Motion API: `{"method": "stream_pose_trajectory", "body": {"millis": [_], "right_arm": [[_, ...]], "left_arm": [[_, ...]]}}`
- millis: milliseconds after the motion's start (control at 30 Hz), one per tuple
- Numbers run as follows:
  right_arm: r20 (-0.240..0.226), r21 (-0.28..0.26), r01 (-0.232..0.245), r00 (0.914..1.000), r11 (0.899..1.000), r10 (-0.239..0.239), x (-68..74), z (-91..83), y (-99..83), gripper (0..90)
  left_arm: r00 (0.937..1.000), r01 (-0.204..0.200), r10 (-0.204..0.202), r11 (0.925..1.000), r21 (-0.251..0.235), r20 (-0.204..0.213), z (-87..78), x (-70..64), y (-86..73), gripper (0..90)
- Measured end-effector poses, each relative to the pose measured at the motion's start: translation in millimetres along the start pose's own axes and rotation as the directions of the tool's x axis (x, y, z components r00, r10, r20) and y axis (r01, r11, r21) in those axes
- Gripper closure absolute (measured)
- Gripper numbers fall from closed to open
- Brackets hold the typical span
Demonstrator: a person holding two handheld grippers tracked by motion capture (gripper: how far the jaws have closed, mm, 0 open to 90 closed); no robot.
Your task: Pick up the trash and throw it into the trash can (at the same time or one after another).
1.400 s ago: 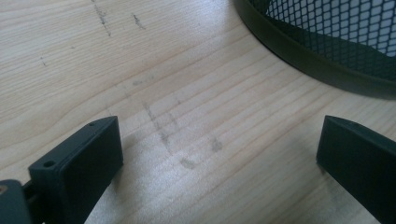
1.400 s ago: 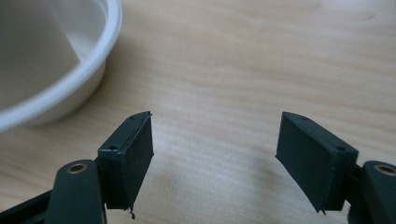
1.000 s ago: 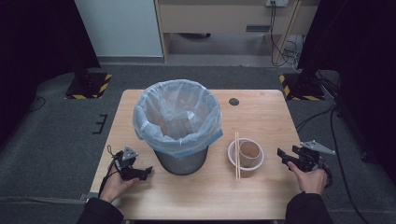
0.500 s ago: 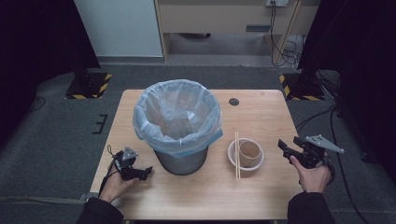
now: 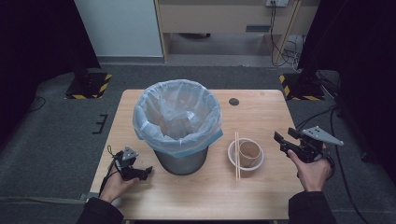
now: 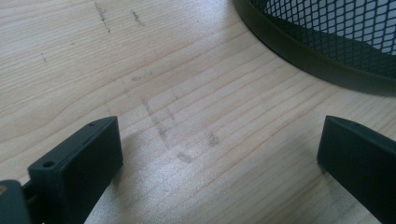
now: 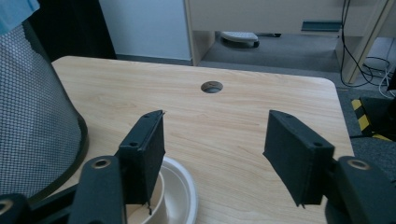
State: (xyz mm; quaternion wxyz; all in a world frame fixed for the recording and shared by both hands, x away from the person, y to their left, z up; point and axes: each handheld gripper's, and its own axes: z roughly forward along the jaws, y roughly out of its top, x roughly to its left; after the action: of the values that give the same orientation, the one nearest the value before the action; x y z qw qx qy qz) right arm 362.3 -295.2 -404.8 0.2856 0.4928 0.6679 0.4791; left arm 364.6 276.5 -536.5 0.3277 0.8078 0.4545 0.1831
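A grey mesh bin (image 5: 180, 158) lined with a pale blue bag (image 5: 177, 116) stands mid-table. Right of it sits a white bowl (image 5: 232, 158) holding a brown paper cup (image 5: 249, 151), with chopsticks (image 5: 237, 158) laid across its left rim. My left gripper (image 5: 144, 172) rests open on the wood left of the bin's base; in its own view the left gripper (image 6: 219, 140) has bare table between its jaws and the bin's base (image 6: 322, 60) beyond. My right gripper (image 5: 280, 142) is held open, right of the bowl; the right gripper (image 7: 215, 126) looks over the bowl's rim (image 7: 184, 186).
A round cable hole (image 5: 234, 101) sits in the wooden table (image 5: 261, 112) behind the bowl. The mesh bin wall (image 7: 32, 126) rises at the left of the right gripper view. Beyond the table are a cabinet, cables and dark floor.
My right gripper has lifted a little and drifted slightly right and away from me. The left gripper, bin and bowl have not moved.
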Motion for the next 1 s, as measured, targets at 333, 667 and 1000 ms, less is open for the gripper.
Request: {"method": "stream_pose_trajectory", "body": {"millis": [333,667,1000], "right_arm": [[-0.042,0.053,0.059,0.9975,0.997,-0.057,14.6,23.0,9.3,46.8],[-0.090,0.154,0.107,0.9915,0.982,-0.094,25.6,58.7,-9.6,58.2],[-0.129,0.229,0.107,0.9885,0.967,-0.079,23.9,67.3,-24.5,61.8]], "left_arm": [[1.0000,0.002,-0.002,1.0000,0.000,-0.002,0.1,-0.2,0.1,0.0],[1.0000,0.002,-0.002,1.0000,0.000,-0.001,0.1,-0.1,0.1,0.0],[1.0000,0.002,-0.002,1.0000,0.000,-0.001,0.1,-0.2,0.1,0.0]]}}
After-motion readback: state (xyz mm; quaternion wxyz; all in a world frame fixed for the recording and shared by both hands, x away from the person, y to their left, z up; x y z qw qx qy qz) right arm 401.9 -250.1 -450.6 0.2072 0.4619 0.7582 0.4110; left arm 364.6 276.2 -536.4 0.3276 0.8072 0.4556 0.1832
